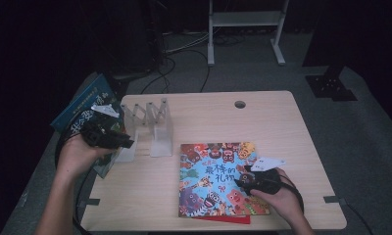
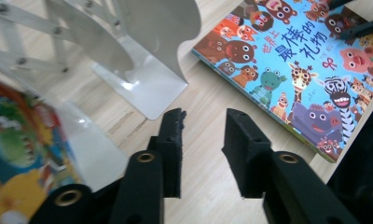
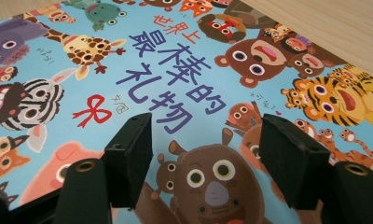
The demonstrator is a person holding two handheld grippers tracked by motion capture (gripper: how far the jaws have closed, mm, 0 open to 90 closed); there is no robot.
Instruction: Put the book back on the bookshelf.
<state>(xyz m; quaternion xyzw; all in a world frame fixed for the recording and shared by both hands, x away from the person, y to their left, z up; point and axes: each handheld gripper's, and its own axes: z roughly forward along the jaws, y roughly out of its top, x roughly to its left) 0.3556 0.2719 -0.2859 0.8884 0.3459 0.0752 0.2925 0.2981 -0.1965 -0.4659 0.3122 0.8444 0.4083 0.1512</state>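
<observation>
A picture book (image 1: 208, 171) with cartoon animals on a blue cover lies flat at the front of the wooden table (image 1: 267, 127). My right gripper (image 1: 240, 178) rests over its right part. In the right gripper view the gripper (image 3: 208, 135) is open just above the cover (image 3: 175, 60), nothing between its jaws. My left gripper (image 1: 129, 143) is at the table's left, beside a white folding book rack (image 1: 155, 127). In the left gripper view the gripper (image 2: 205, 121) is open over bare wood, with the rack (image 2: 142, 56) ahead and a colourful book (image 2: 21, 154) standing at its left.
A blue book (image 1: 81, 110) leans at the table's left edge behind my left hand. A red book's edge (image 1: 223, 219) sticks out under the picture book. There is a cable hole (image 1: 240, 104) at the back of the table. A white stand (image 1: 245, 19) and cables are on the floor beyond.
</observation>
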